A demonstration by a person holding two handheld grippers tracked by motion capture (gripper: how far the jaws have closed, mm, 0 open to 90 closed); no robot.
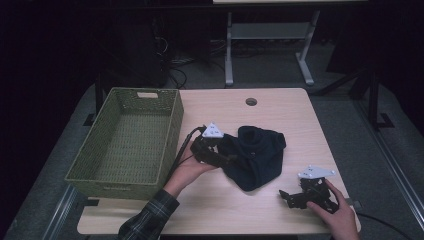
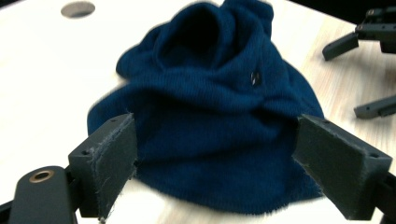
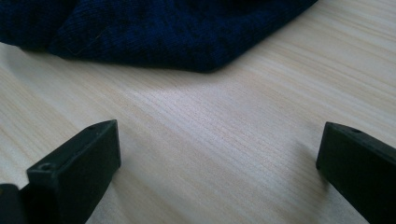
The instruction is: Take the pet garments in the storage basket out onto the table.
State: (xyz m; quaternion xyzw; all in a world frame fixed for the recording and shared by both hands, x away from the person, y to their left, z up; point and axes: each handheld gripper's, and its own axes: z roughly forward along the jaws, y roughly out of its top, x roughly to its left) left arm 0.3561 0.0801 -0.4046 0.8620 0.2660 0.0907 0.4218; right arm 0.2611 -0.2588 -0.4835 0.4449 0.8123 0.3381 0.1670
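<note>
A crumpled dark blue knit garment (image 1: pixel 257 155) lies in the middle of the light wooden table (image 1: pixel 290 115). My left gripper (image 1: pixel 231 159) is at the garment's left edge, pointing right into it. In the left gripper view the garment (image 2: pixel 210 116) bulges between the jaws, which stand wide apart, so the left gripper (image 2: pixel 219 149) is open. My right gripper (image 1: pixel 286 198) rests near the table's front right, pointing left, a short way from the cloth. It is open (image 3: pixel 219 154) over bare wood, with the garment's hem (image 3: pixel 163 28) ahead of it. The right gripper (image 2: pixel 343 81) also appears beyond the cloth.
A green woven basket (image 1: pixel 172 125) with nothing in it stands on the table's left side, close to my left hand. A round cable hole (image 1: pixel 251 101) sits near the far edge. Another desk's legs (image 1: pixel 229 50) stand on the floor beyond the table.
</note>
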